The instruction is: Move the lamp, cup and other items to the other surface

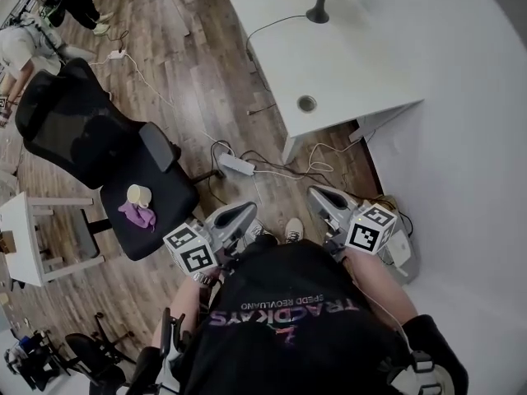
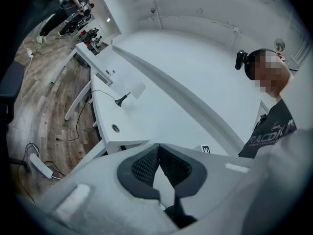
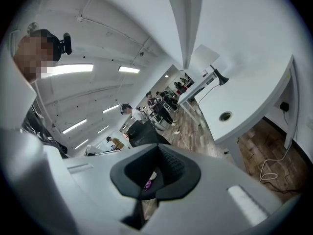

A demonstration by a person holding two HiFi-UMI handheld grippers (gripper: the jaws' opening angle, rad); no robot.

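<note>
In the head view, the lamp [image 1: 318, 6] stands at the far end of the white desk [image 1: 362, 64], with its cord [image 1: 272, 25] trailing off the edge. The cup [image 1: 138, 194] and a purple thing [image 1: 138, 216] lie touching on the seat of the black chair [image 1: 169, 196]. The left gripper [image 1: 235, 218] and right gripper [image 1: 325, 197] hang over the floor, well apart from all of these.

In the left gripper view, the left gripper [image 2: 158, 150] has its jaws pressed together with nothing in them. The lamp [image 2: 128, 94] shows a thin stem on a small dark foot. It is probably top-heavy, so it is best pinched low on the stem, minding the cord's drag.

In the right gripper view, the right gripper [image 3: 157, 151] is likewise closed and empty. The purple thing [image 3: 148, 183] peeps through below the pads. It looks soft, so a pinch anywhere should do. The cup seems light and stiff and could be taken by its wall at the rim.
</note>
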